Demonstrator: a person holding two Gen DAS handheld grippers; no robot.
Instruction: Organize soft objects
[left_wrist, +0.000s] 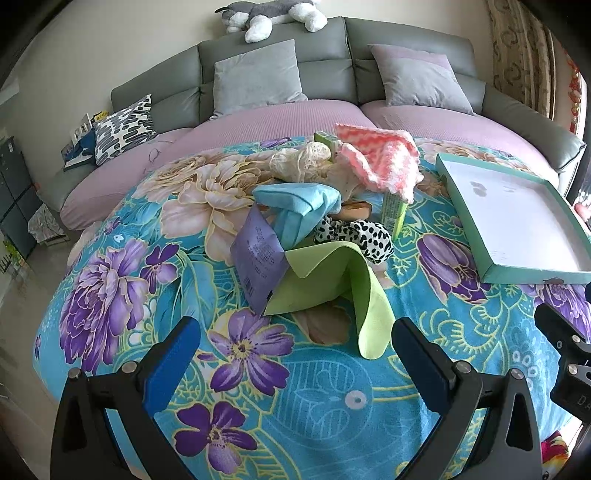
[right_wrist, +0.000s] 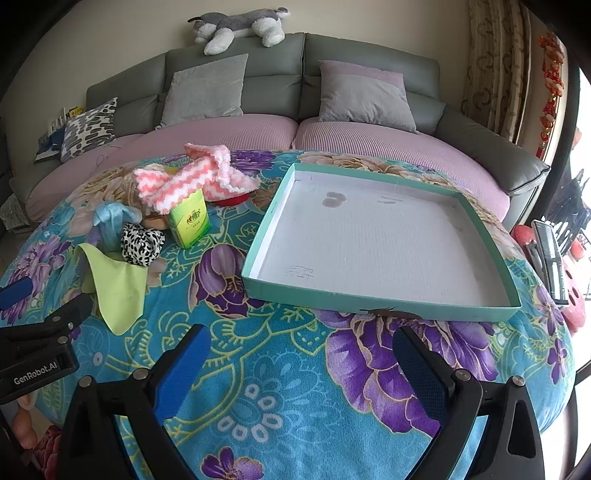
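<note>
A heap of soft things lies on the floral blanket: a green cloth, a blue cloth, a purple packet, a black-and-white spotted fabric, a cream knit piece and a pink-and-white knit. My left gripper stands open just in front of the green cloth, holding nothing. My right gripper is open over the blanket, in front of the shallow teal tray, whose white floor holds nothing. The heap also shows at the left of the right wrist view, with the green cloth.
A green tissue box stands upright beside the heap. Behind the blanket runs a grey sofa with grey cushions, a patterned pillow and a plush dog on top. A curtain hangs at the right.
</note>
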